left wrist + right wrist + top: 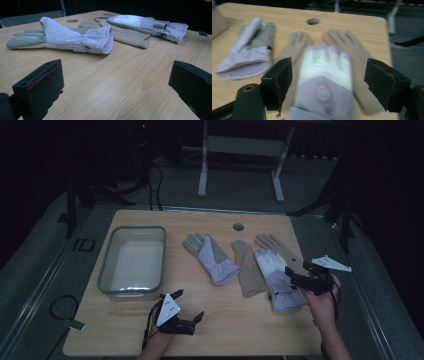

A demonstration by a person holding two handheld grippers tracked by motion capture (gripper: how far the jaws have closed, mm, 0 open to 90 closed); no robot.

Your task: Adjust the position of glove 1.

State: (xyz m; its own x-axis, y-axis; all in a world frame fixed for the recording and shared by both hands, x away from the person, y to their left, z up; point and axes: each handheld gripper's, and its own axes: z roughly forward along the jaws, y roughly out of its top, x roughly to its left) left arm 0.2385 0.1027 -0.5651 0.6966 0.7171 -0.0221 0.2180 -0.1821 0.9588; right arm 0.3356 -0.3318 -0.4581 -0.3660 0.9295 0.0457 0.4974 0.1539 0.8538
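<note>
right gripper [328, 82] spread over lilac glove [324, 82], nothing pinched | risk: I snag the tan glove [352, 52] beneath, blur hides overlap | left gripper [112, 85] spread, idle
</note>
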